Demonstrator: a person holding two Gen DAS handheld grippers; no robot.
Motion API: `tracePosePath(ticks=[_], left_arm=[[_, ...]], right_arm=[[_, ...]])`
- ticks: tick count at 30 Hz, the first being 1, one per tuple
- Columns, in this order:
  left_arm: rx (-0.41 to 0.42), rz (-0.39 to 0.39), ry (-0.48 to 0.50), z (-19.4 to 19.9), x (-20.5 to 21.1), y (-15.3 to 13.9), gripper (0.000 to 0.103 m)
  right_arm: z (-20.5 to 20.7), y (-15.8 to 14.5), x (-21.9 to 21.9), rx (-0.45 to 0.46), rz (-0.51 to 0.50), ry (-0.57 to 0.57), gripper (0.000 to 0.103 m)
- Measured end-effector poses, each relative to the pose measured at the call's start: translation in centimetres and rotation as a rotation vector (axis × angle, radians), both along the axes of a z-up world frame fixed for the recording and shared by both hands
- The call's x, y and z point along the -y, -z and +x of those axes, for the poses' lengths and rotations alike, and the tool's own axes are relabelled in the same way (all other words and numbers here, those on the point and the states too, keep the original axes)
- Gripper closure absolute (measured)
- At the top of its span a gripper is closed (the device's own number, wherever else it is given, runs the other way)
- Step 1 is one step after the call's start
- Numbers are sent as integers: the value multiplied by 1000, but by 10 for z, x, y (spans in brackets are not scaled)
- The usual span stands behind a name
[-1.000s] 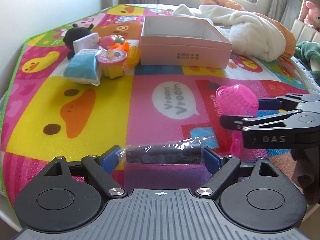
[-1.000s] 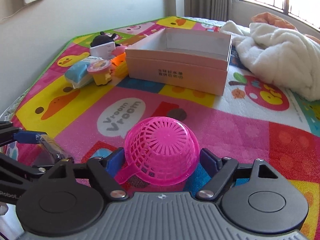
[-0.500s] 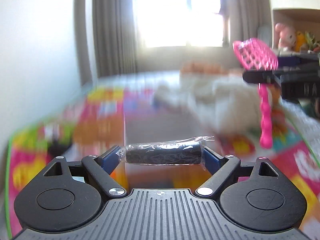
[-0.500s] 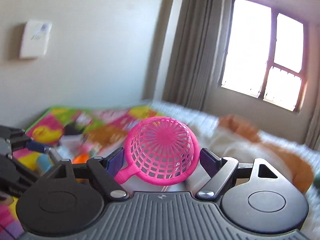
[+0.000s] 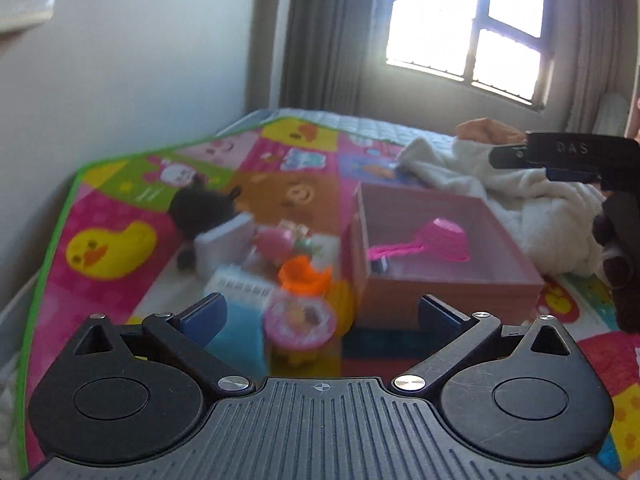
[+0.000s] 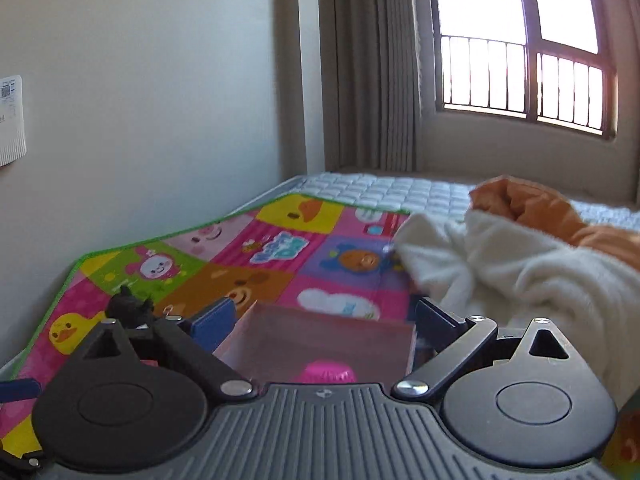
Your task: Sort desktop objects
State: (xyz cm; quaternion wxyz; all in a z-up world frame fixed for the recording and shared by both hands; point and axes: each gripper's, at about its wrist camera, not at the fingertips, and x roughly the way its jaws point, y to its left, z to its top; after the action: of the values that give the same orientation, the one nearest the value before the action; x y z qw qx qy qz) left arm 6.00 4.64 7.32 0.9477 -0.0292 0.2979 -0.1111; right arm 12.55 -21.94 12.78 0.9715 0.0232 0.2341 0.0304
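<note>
On the bright cartoon-patterned play mat [image 5: 120,216] over the bed, the pink plastic mesh scoop [image 5: 436,240] lies inside the open pink cardboard box [image 5: 452,280], dropped there for sorting, both the left gripper [image 5: 320,316] and right gripper [image 6: 320,320] having just opened, empty.

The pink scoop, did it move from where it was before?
Yes. The pink scoop left the right gripper, whose jaws have just been opening and hold nothing, and now lies inside the pink box.
</note>
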Motion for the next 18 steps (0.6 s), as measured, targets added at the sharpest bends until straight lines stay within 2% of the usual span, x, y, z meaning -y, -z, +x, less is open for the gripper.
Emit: tracePosePath(ticks=[4, 6, 10, 13, 15, 18], left_arm=[[-100, -86, -100, -17, -37, 22, 0], [-100, -123, -142, -32, -54, 21, 0], [-83, -163, -186, -48, -76, 8, 0], [-47, -136, -177, -59, -81, -5, 0], [2, -106, -116, -60, -77, -11, 0], [75, 28, -18, -48, -64, 7, 0]], right_arm=[[-41, 52, -25, -87, -46, -15, 6], [-64, 73, -33, -156, -52, -31, 6], [-106, 93, -32, -276, -29, 2, 6], [-136, 102, -32, -297, -24, 59, 3], [-156, 112, -37, -271, -74, 166, 0], [-188, 130, -40, -167, -68, 276, 0]])
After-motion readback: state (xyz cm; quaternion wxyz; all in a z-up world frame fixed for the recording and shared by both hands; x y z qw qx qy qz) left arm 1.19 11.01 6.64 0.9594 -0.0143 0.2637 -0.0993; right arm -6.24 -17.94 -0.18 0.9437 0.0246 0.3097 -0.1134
